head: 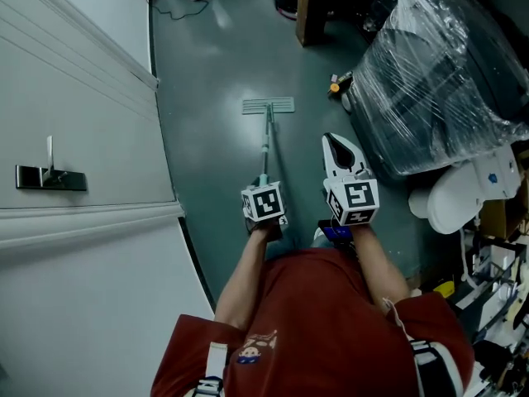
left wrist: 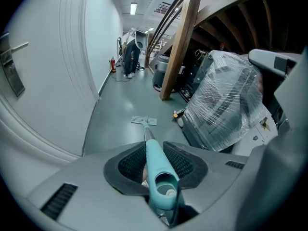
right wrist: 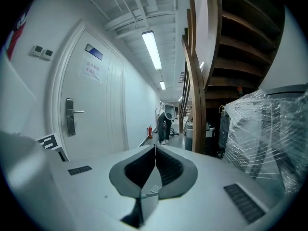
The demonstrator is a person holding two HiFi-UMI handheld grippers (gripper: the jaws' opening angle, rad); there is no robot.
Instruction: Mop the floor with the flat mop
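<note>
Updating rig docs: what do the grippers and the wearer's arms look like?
The left gripper and right gripper have pale grey-white shells, slotted vents and dark ribbed pads on the fingers. Each carries a white cube with black square markers. The person wears a red short-sleeved shirt.

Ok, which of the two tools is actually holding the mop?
The left tool: its jaws are clamped on the mop's teal handle. The right tool is shut on nothing, its jaws pressed together in the air.
</note>
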